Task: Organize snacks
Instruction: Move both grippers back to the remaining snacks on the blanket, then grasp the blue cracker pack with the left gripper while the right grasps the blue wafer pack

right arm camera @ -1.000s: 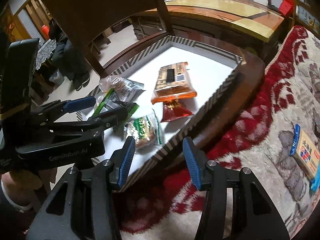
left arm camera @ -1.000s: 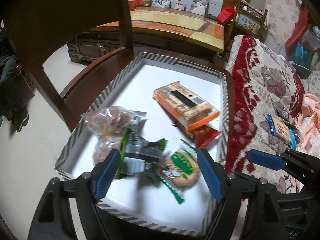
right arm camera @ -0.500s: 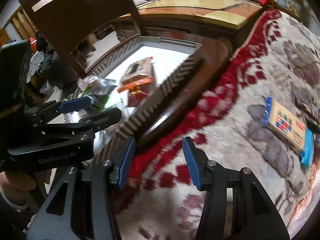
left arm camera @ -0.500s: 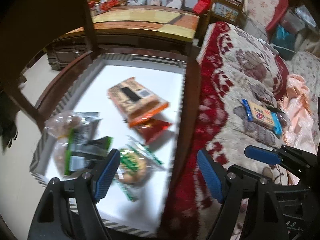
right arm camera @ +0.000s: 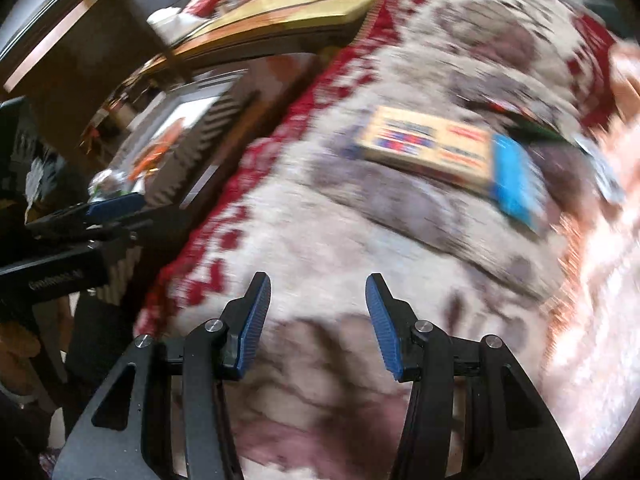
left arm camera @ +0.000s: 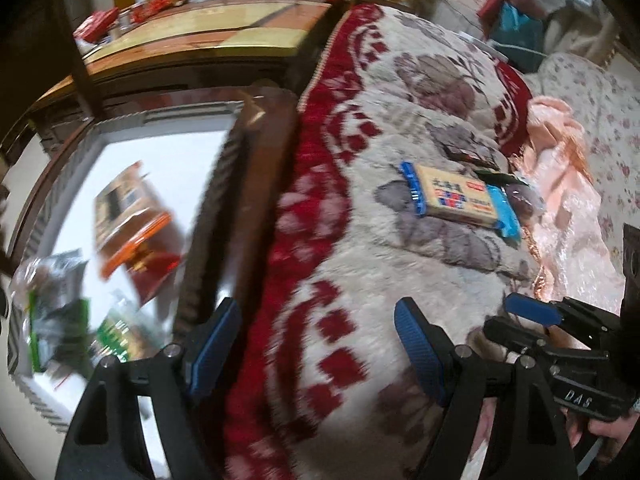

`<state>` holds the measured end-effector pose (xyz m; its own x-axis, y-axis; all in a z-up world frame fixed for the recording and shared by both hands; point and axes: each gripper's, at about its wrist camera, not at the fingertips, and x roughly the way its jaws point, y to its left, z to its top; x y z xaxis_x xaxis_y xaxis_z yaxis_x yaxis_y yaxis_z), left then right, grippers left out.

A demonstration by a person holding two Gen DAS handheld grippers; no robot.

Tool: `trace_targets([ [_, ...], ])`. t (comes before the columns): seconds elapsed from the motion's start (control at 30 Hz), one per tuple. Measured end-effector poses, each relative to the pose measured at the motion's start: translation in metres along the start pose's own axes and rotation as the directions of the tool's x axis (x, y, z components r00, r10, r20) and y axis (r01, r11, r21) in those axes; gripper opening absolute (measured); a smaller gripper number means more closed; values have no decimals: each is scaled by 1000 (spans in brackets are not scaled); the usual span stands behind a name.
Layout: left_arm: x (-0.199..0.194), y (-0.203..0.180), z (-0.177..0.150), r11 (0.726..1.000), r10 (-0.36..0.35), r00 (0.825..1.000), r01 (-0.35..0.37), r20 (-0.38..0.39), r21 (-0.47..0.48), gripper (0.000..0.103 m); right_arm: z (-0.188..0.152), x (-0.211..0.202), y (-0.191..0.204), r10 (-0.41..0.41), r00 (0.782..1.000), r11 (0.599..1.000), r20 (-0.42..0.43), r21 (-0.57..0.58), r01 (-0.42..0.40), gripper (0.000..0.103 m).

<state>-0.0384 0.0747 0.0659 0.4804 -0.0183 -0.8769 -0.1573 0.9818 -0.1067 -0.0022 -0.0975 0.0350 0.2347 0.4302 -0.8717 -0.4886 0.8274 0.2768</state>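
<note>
Open blanket [left arm camera: 360, 264] lies bare from six to twelve o'clock; the biscuit pack [left arm camera: 456, 196] blocks one o'clock, the tray wall [left arm camera: 208, 216] and wooden rim [left arm camera: 260, 184] bar nine to eleven, the right gripper [left arm camera: 516, 320] crowds four

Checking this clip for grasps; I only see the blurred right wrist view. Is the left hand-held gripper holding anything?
Observer: No. The left hand-held gripper is open and empty, above the blanket.
Operator: What is in the tray?
Observer: The tray holds an orange pack, a red packet touching it, and green packets nearer the camera.
Operator: Is the cracker pack blue at both ends?
Observer: Yes, the cracker pack is blue at both ends.
</note>
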Motion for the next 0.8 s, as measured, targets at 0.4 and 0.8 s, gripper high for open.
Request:
trace_targets([
  [0.4, 27, -51, 34, 986, -75, 996, 81, -44, 149, 81, 28, -19, -116, -86, 991, 949, 102, 311, 50, 63],
  [0.8, 45, -68, 57, 967, -105, 992, 116, -64, 225, 81, 70, 24, -131, 0, 996, 963, 84, 269, -23, 36],
])
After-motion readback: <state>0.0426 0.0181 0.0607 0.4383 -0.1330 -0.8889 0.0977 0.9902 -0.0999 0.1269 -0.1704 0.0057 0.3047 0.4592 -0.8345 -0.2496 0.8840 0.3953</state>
